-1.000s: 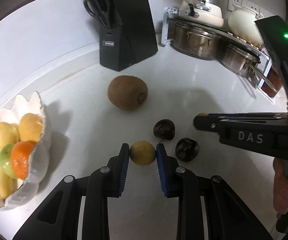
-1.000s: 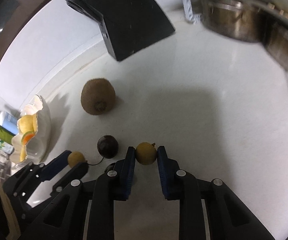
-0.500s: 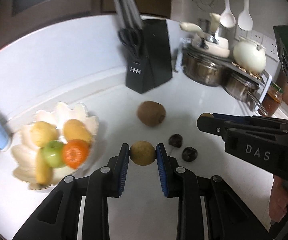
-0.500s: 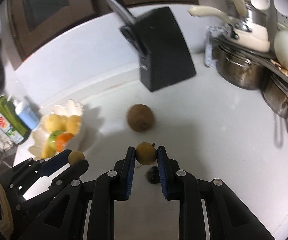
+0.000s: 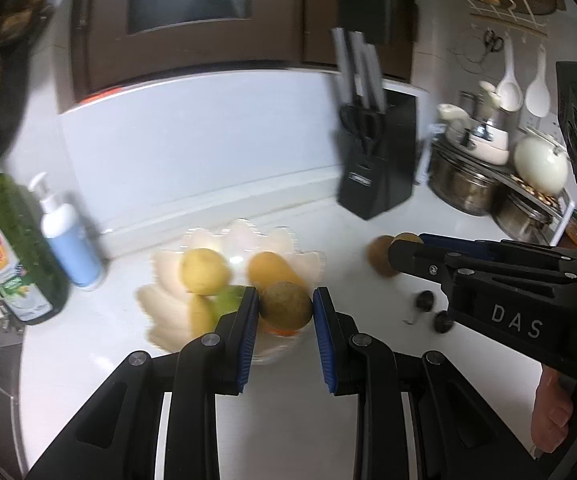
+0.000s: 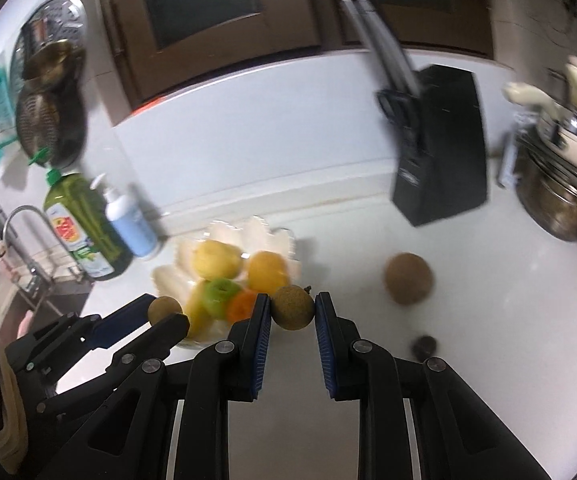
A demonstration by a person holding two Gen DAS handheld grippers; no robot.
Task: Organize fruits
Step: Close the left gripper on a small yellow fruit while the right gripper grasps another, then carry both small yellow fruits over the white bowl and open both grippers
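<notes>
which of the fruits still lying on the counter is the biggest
The brown kiwi, lying alone nearer the knife block. The two dark fruits lying on the counter are much smaller and nearly black.

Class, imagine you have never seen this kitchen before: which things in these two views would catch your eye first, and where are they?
First, each claw pinches a small round brownish fruit: the left claw and the right claw. Beyond them a white shell-shaped bowl holds yellow, green and orange fruit. To its right on the white counter lies a kiwi, before a black knife block.
</notes>
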